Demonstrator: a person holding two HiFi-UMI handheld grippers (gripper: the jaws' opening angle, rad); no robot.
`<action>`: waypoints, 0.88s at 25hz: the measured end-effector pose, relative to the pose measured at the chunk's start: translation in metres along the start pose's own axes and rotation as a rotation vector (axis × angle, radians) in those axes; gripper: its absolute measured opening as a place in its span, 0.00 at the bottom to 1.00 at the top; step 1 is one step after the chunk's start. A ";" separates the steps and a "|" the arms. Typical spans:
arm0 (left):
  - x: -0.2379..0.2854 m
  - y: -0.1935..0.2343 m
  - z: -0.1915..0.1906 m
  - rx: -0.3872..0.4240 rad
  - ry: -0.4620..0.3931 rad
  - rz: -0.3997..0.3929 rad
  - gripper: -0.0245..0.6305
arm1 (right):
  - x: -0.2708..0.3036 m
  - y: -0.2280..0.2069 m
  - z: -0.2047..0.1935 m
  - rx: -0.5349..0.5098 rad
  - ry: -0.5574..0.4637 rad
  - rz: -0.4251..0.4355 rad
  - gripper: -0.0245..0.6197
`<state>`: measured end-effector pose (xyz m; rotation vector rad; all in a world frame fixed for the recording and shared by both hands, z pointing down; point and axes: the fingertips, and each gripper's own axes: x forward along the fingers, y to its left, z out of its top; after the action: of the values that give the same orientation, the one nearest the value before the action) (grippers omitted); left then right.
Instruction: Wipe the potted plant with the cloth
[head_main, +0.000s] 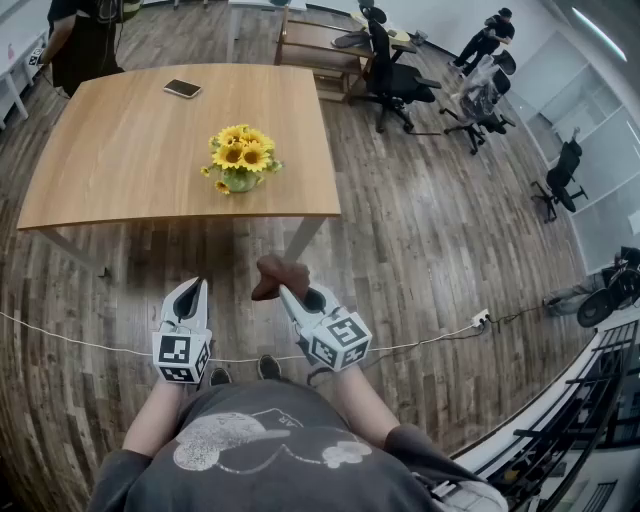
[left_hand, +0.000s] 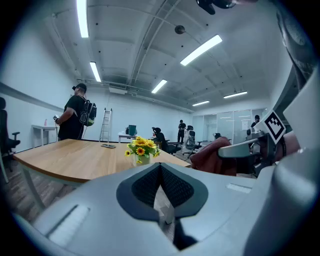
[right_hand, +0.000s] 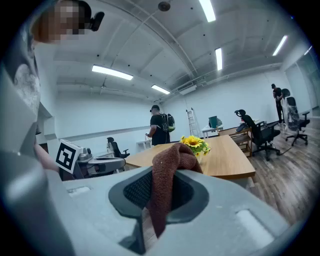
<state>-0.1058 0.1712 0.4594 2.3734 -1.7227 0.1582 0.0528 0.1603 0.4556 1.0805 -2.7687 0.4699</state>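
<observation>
The right gripper (head_main: 286, 288) has its jaws closed on a brown cloth (head_main: 277, 276), pinching one bunched fold so the rest bulges over the tips. The left gripper (head_main: 189, 291) beside it is fully closed with nothing between its jaws. Both point forward and slightly down, well short of the table (head_main: 110, 160). The potted plant (head_main: 241, 162), a small pot of sunflowers, stands near the table's closer edge, untouched. I'd worry that a firm wipe tips or shoves such a light pot unless the free gripper steadies it. A white cable (head_main: 90, 342) crosses the floor ahead and could catch a foot.
</observation>
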 end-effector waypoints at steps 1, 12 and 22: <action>-0.001 -0.003 -0.002 -0.001 0.004 -0.020 0.07 | 0.000 -0.001 -0.001 0.002 0.002 -0.003 0.11; -0.002 -0.019 -0.020 -0.020 0.045 -0.061 0.07 | -0.010 -0.008 -0.019 0.021 0.036 -0.029 0.11; 0.000 -0.023 -0.014 0.004 0.030 -0.046 0.07 | -0.016 -0.012 -0.026 0.009 0.049 -0.012 0.11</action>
<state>-0.0833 0.1815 0.4707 2.3988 -1.6550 0.1896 0.0731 0.1714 0.4795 1.0722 -2.7184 0.5012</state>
